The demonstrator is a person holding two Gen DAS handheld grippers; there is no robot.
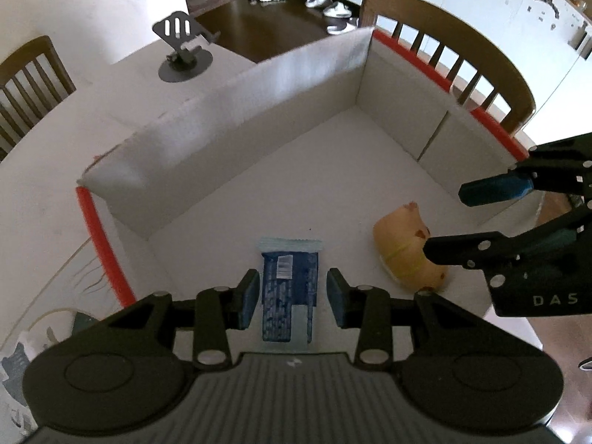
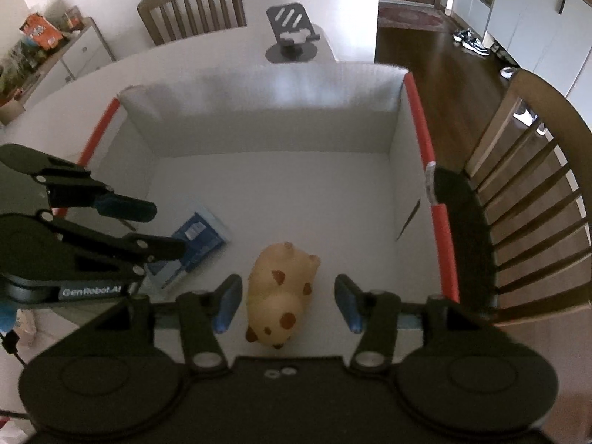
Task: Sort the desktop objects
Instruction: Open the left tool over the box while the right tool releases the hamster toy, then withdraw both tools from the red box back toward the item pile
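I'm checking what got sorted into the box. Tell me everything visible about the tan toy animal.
The tan toy animal is a rounded, soft-looking figure with brown spots and small ears. It lies on its side on the floor of the white box, near the front edge, right of the blue packet. It sits below the right gripper, whose fingers do not touch it.

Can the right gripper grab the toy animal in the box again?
Probably yes. The right gripper is open and sits right above the toy animal, which lies between its fingers on the floor of the box. Nothing covers the toy; the blue packet lies off to the side.
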